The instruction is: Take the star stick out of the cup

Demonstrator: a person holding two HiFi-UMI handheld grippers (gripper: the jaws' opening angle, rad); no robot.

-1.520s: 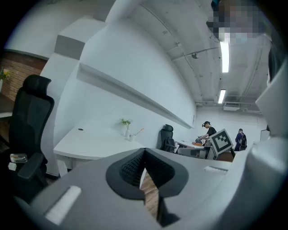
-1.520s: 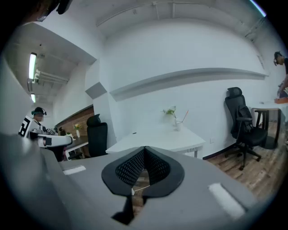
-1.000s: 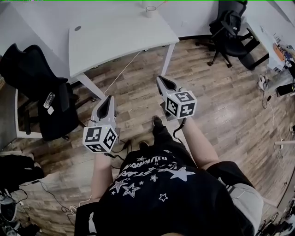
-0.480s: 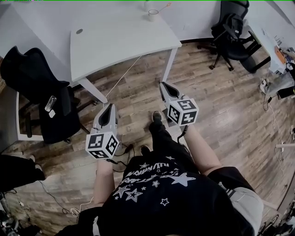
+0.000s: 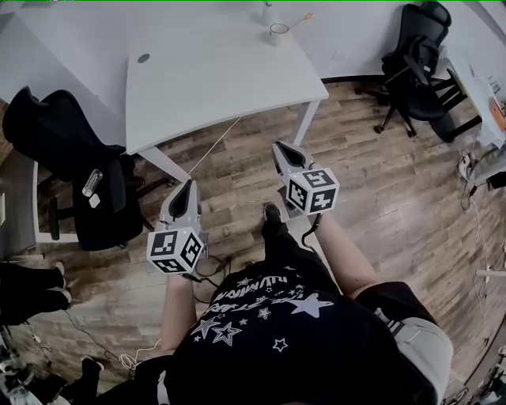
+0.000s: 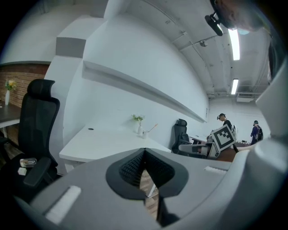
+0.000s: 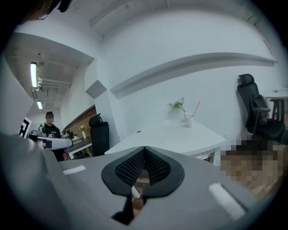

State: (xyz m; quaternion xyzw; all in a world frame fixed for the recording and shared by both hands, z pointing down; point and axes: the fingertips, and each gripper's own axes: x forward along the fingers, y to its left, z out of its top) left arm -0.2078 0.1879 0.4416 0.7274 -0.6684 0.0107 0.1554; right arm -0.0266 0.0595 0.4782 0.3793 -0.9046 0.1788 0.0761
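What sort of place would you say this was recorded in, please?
Most likely an office or lab workspace: a white desk with a cup near its far edge, black swivel chairs on both sides of it, and a wood-plank floor.

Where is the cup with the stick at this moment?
Head view, top centre: the cup stands far back on the white table, beside a small vase.

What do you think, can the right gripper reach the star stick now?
Probably not yet: the right gripper hangs shut over the floor; the cup with the star stick stands far across the table.
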